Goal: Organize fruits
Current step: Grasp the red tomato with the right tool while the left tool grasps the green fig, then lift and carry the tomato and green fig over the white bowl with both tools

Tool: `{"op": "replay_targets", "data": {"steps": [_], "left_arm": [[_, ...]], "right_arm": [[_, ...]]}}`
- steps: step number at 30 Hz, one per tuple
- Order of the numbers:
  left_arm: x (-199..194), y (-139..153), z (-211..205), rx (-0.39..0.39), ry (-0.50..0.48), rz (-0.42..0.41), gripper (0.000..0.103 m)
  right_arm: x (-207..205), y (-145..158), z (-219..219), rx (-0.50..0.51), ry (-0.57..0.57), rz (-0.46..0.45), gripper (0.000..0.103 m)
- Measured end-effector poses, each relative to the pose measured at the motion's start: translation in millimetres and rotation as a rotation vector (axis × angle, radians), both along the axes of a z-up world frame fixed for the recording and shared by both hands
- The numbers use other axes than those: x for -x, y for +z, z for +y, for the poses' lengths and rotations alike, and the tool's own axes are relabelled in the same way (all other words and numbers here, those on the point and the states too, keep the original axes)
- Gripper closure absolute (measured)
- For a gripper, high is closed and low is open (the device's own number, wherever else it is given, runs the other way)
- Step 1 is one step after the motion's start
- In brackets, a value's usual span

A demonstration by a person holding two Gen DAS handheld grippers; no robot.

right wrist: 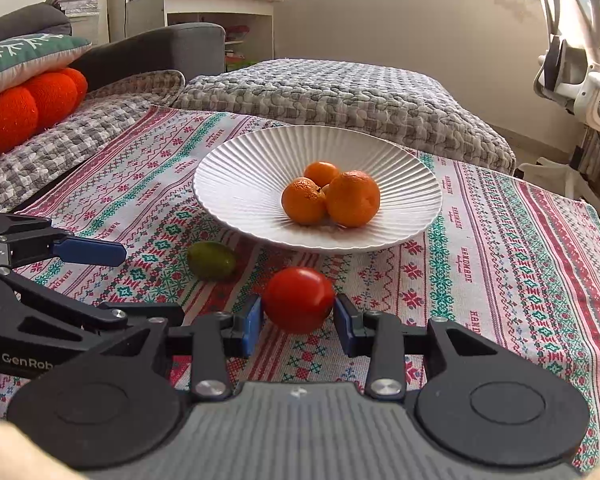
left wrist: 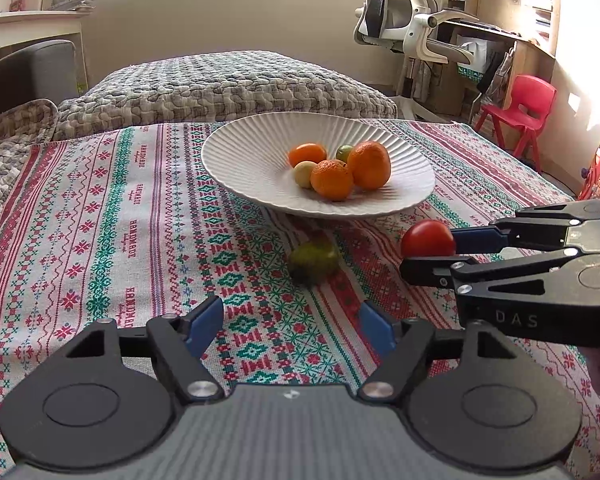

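Just short of the near rim of the white plate (right wrist: 236,184), the right gripper (right wrist: 298,316) is clamped on the red tomato (right wrist: 298,300), so lift it clear of the rim and set it down gently beside the oranges (right wrist: 332,196). The left gripper (left wrist: 292,326) is apart, empty, aimed at the green fruit (left wrist: 314,260) on the tablecloth (left wrist: 120,240) mid-table.

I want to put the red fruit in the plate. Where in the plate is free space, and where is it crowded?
The white plate is bare on its wide left half and near rim. The oranges crowd the middle and right. The right gripper holds the red fruit; the green fruit lies on the cloth before the plate.
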State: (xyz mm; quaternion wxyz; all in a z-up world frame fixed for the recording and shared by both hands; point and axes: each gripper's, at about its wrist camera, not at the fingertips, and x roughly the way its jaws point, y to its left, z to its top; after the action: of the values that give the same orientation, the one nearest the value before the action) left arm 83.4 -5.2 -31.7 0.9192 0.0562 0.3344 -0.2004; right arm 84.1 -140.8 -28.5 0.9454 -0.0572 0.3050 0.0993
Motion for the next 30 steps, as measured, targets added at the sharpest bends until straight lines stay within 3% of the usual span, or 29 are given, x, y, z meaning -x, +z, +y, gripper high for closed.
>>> {"op": "replay_targets", "data": {"steps": [17, 30], "left_arm": [[-16, -4, -24, 0.021, 0.000, -0.016, 0.053], [-20, -4, -27, 0.017, -0.008, -0.026, 0.077]], "right_arm": [[0, -2, -21, -0.004, -0.027, 0.008, 0.068], [-1, -2, -23, -0.004, -0.026, 0.009, 0.068]]}}
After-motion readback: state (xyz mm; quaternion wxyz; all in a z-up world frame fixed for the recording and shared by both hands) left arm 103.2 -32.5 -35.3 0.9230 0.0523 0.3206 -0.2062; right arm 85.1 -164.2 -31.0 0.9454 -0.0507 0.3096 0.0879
